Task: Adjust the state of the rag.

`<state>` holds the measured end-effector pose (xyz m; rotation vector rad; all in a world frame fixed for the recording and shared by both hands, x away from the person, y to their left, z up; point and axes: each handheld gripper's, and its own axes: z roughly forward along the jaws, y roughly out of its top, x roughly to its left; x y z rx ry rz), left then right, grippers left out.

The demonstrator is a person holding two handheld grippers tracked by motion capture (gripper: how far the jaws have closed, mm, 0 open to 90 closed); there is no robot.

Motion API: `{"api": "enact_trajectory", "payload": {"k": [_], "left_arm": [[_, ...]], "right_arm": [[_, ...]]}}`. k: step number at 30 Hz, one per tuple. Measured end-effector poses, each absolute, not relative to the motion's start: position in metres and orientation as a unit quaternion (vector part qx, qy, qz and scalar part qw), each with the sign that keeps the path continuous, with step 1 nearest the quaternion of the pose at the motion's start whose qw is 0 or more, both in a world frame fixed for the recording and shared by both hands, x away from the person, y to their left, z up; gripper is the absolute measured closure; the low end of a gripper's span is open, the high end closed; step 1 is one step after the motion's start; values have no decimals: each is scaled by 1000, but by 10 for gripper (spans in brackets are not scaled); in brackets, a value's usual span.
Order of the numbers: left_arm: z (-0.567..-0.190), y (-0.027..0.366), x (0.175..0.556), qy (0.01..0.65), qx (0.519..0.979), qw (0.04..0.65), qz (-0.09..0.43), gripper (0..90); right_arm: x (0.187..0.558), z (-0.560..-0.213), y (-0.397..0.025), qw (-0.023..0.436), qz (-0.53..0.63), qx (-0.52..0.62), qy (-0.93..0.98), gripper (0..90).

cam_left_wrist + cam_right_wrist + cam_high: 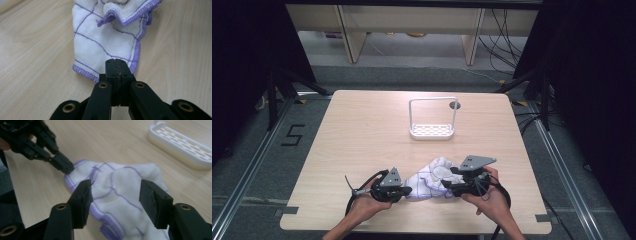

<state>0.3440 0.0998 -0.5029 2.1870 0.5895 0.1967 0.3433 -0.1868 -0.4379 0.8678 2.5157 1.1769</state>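
Two black hand-held tools meet at a crumpled white cloth with purple stitched grid lines and purple hem [430, 177], which lies on the pale wood-grain table [362, 135] near its front edge, between the person's hands. In the high view the left tool [404, 190] comes in from the left and touches the cloth's left end, while the right tool [448, 185] sits at the cloth's right side, each with a grey three-cornered plate on top. In the left gripper view the left tool [117, 65] has its jaws pressed together on the cloth [107, 42] at the purple hem of a corner, the rest of the fabric bunching up beyond the tips. In the right gripper view the right tool [115, 192] has its jaws spread apart, one on either side of the cloth's [125, 195] raised folds, not pinching it; the left tool [65, 168] shows farther off, its tip clamped on the cloth's far edge. Farther back on the table, well apart from the cloth, stands a white plastic slotted tray with a tall thin wire-like frame [432, 131], empty side up.
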Motion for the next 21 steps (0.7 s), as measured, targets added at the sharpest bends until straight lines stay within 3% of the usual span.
{"api": "enact_trajectory", "payload": {"k": [3, 8, 11, 13, 15, 17, 21], "left_arm": [[-503, 102, 345, 235, 872, 424, 75, 894], [-502, 103, 346, 239, 870, 425, 76, 893], [-502, 104, 347, 228, 879, 412, 81, 893], [-503, 103, 346, 237, 873, 419, 80, 893], [-503, 104, 346, 241, 872, 420, 76, 893], [-501, 106, 347, 238, 871, 423, 80, 893], [-493, 114, 345, 244, 864, 429, 98, 894]], "right_arm": [[335, -442, -172, 127, 387, 303, 862, 309], [327, -454, -156, 149, 350, 282, 881, 324], [333, -467, -149, 180, 301, 280, 894, 451], [341, -474, -150, 202, 276, 271, 900, 683], [347, -469, -157, 199, 292, 275, 894, 779], [347, -458, -166, 192, 324, 285, 881, 833], [349, -427, -195, 168, 393, 300, 853, 846]]}}
